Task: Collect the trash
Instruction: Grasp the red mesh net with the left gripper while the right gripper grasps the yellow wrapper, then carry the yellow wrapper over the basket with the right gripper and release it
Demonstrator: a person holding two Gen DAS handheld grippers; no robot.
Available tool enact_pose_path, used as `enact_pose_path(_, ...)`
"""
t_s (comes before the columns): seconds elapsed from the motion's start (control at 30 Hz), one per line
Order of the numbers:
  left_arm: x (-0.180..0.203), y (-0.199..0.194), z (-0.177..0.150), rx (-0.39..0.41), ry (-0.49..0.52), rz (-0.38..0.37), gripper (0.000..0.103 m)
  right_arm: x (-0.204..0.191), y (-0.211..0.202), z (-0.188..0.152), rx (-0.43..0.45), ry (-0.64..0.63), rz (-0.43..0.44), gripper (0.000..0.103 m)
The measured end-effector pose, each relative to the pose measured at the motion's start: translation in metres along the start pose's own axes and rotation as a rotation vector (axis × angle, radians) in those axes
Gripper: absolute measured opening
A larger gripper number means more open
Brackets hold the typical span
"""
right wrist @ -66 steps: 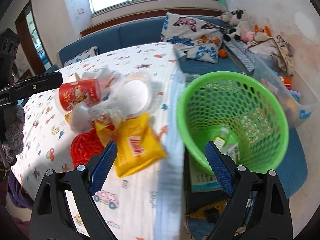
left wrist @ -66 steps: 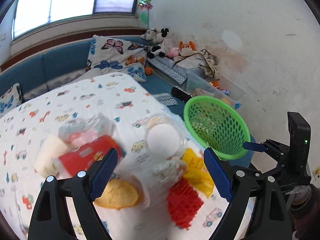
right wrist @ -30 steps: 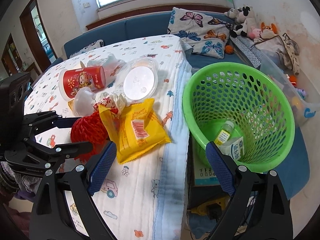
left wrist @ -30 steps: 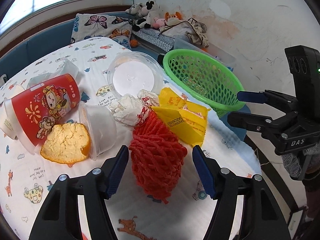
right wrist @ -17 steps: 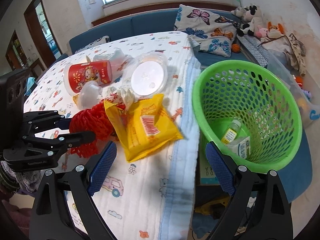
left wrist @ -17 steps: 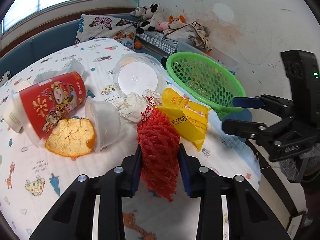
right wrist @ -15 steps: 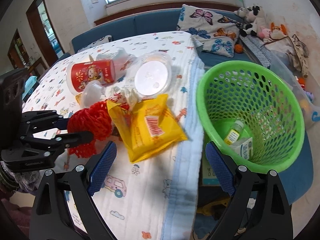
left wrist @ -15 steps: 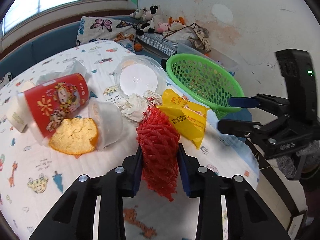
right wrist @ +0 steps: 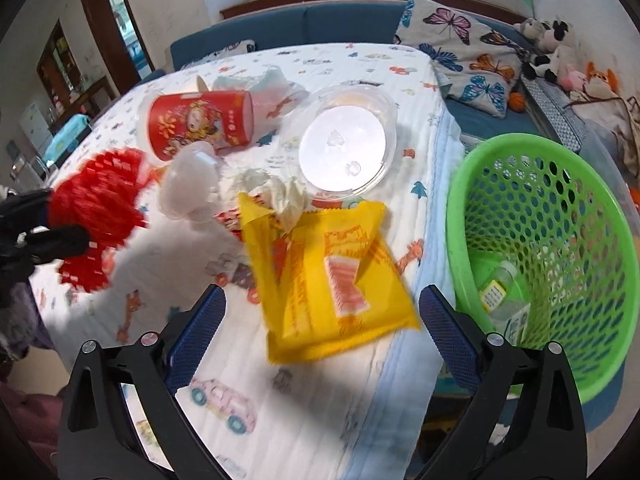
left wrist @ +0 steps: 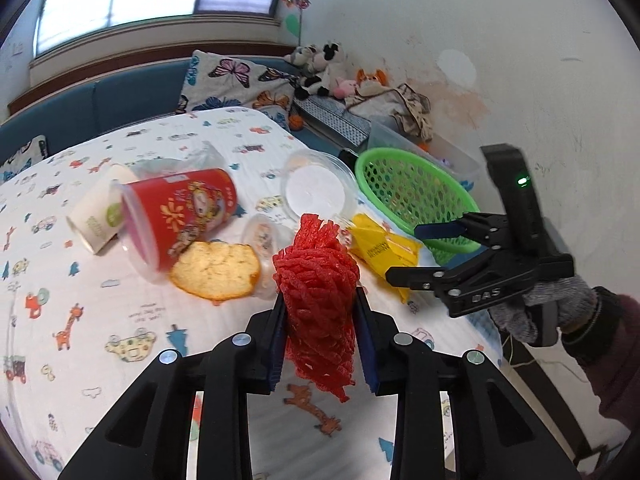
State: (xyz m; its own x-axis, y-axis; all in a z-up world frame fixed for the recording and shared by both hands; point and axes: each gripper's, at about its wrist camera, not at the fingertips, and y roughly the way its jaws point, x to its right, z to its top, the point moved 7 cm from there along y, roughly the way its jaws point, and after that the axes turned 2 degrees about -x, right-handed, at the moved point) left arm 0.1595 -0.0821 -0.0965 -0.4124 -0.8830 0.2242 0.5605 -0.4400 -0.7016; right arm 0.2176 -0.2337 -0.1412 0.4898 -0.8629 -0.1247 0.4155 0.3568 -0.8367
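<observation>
Left wrist view has the left gripper [left wrist: 320,332] nearest, its blue pads pressed into both sides of a red mesh net [left wrist: 316,280], which it grips above the printed tablecloth [left wrist: 100,312]. Just beyond the net lies a piece of bread [left wrist: 216,270], touching a small clear cup [left wrist: 264,236] on its side. Behind the bread a red paper cup [left wrist: 180,216] lies tipped over, with a white cup [left wrist: 96,216] at its far side. Right of the net sits a yellow snack bag [left wrist: 384,248], and past it a round clear lid [left wrist: 316,192]. Farther right, off the cloth's edge, stands the green basket [left wrist: 404,188], with the right gripper [left wrist: 408,250] in front of it, jaws spread wide and holding nothing.

From the right wrist view, the right gripper [right wrist: 322,328] hangs spread over the near end of the yellow snack bag [right wrist: 320,264]. Crumpled tissue [right wrist: 276,196] rests at the bag's far end. Right of the bag, the green basket [right wrist: 520,172] holds what looks like a small bottle [right wrist: 500,280] and a carton, though the mesh partly hides them. Left of the bag, the red mesh net [right wrist: 96,208] appears blurred in the left gripper [right wrist: 52,220].
</observation>
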Motion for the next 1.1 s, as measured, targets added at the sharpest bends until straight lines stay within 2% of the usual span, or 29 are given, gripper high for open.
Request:
enact_pose_path(0.23,-0.009,-0.001,0.001,0.003,-0.026,0.009,0.030,0.009,0.022,0.001,-0.039,0.038,0.017,0.094)
enact_pose_path(0.33,-0.010,-0.001,0.001,0.001,-0.032,0.005,0.030,0.011,0.021,0.000,-0.036,0.036,0.001,0.087)
enact_pose_path(0.5,-0.006,0.000,0.003,0.002,-0.026,-0.001,0.030,0.013,0.015,-0.004,-0.034,0.038,-0.025,0.070)
enact_pose_path(0.6,-0.005,0.000,0.004,0.004,-0.028,-0.003,0.030,0.013,0.010,-0.007,-0.032,0.043,-0.026,0.063)
enact_pose_path(1.1,0.003,-0.002,0.016,0.028,-0.014,-0.017,0.030,0.014,-0.028,-0.013,0.055,0.062,-0.076,0.055)
